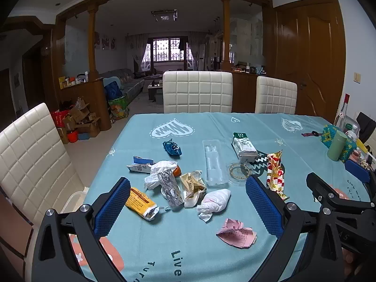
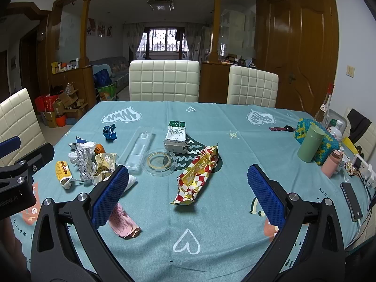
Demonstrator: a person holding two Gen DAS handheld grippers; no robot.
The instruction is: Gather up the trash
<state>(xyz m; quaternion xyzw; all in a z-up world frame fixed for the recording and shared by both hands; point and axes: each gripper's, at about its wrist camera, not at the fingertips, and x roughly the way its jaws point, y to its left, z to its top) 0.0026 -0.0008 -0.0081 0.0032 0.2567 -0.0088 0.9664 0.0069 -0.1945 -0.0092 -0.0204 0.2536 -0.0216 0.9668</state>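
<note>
Trash lies scattered on a table with a blue cloth [image 1: 178, 239]. My left gripper [image 1: 188, 202] is open and empty, above a white crumpled tissue [image 1: 215, 201], a silver wrapper [image 1: 170, 188] and a yellow wrapper [image 1: 139, 202]. A pink crumpled paper [image 1: 236, 233] lies nearer. My right gripper [image 2: 188, 188] is open and empty, above a red-and-gold checked wrapper [image 2: 196, 176]. Beyond lie a clear plastic tray [image 2: 138, 149], a round clear lid [image 2: 159, 162], a white-green carton [image 2: 176, 137] and a blue foil wrapper [image 2: 110, 132].
White padded chairs [image 2: 164, 81] stand at the far side and at the left. At the right edge stand a green tumbler [image 2: 310, 145], a pink bottle [image 2: 332, 164], a beaded box [image 2: 329, 146], a glass bottle [image 2: 325, 108] and a phone [image 2: 351, 201] with cables.
</note>
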